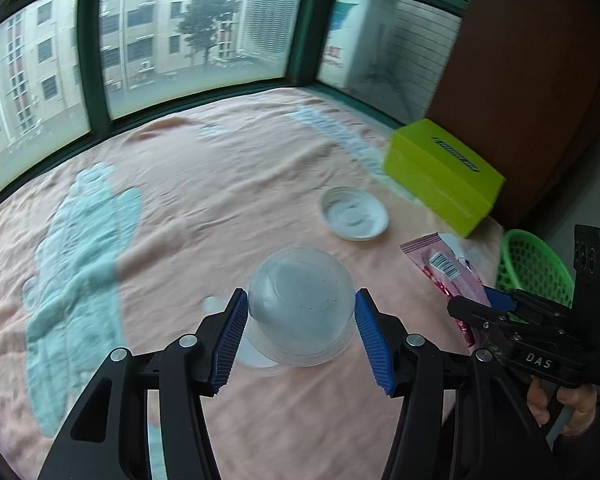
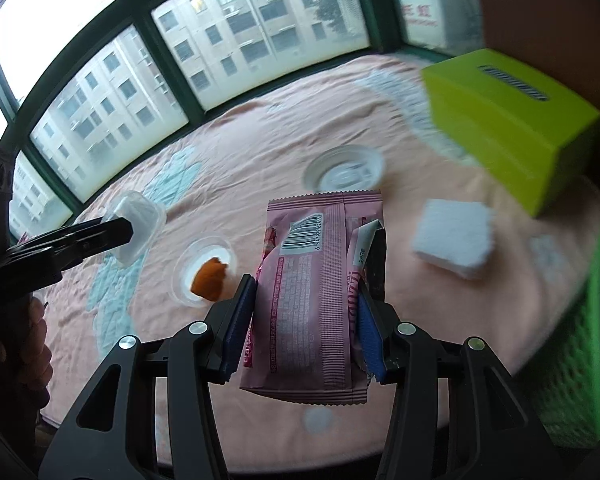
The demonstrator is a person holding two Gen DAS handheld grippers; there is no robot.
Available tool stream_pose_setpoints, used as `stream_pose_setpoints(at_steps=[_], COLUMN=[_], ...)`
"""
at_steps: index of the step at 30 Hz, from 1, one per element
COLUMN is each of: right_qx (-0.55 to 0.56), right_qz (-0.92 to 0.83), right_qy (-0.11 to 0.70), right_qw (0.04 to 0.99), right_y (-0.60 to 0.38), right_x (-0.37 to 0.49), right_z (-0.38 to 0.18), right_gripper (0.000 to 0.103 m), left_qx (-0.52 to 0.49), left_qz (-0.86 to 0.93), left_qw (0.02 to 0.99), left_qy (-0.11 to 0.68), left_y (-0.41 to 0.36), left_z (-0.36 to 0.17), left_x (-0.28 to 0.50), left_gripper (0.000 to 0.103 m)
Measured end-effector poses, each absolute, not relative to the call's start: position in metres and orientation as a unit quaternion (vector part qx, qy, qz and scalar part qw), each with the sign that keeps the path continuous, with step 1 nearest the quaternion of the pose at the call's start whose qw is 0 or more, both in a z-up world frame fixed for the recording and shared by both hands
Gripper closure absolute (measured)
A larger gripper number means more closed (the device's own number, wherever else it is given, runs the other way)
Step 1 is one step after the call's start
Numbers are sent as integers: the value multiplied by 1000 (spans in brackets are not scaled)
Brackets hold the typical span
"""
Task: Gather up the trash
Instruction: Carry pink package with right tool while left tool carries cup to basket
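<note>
Trash first: pink wrapper (image 2: 312, 300) is clamped in my right tongs (image 2: 306, 312), both pads pressing its sides, barcode end sticking out forward, held above the desk (image 2: 440, 320) with its peach-and-teal cloth. My left tongs (image 1: 301, 332) are clenched on a clear plastic cup (image 1: 302, 304), upside down, blue pads touching it left and right; in the right wrist view the same cup (image 2: 138, 222) hangs off the surface at far left, gripped by those tongs (image 2: 116, 232). In the left wrist view the right tongs (image 1: 496, 304) sit at the desk's right edge with the wrapper (image 1: 446, 270) sticking out of them. Just past the wrapper on the cloth: a clear round lid (image 2: 204, 268) with an orange scrap (image 2: 210, 282) lying on it, to the left. Right of the wrapper, a white square pad (image 2: 452, 236), apart from everything else. Green mesh basket (image 2: 580, 352) at the near right edge of the desk, blurred. Further back, a white plastic lid (image 2: 344, 172) lying flat. Beyond that on the right, a lime-green tissue box (image 2: 508, 128), slot on top, near the brown wall. Farthest: green-framed windows (image 2: 180, 60) along the back of the desk.
</note>
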State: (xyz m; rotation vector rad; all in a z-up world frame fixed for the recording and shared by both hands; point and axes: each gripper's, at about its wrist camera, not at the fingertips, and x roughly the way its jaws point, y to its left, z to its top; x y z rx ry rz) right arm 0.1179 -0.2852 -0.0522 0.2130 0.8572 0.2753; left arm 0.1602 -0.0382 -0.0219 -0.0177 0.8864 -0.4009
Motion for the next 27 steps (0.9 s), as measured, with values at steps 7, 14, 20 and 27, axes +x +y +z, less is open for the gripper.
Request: stream_pose_setpoints(at_steps=[7,14,20,27], right_qx=[116,120,124,127], right_qz=[76,23,-22,-67], right_qy=[395,382,372,375], right_qw=[908,916,920,916], right_y=[-341,-396,-439,-485], right_x=[87,62,47,34], right_z=[-36,-26,-21,-25], right_gripper=[54,54,54,52], left_qx=[5,28,48,61], left_qz=[-243,-288,-317,-341], left_qw=[875,864,855,846], left_qy=[418,411,407,405], left_y=[-95,-154,-199,-241], left_z=[-11,-4,1,8], left_x=[152,145,141,139], left_gripper=[50,50,50,50])
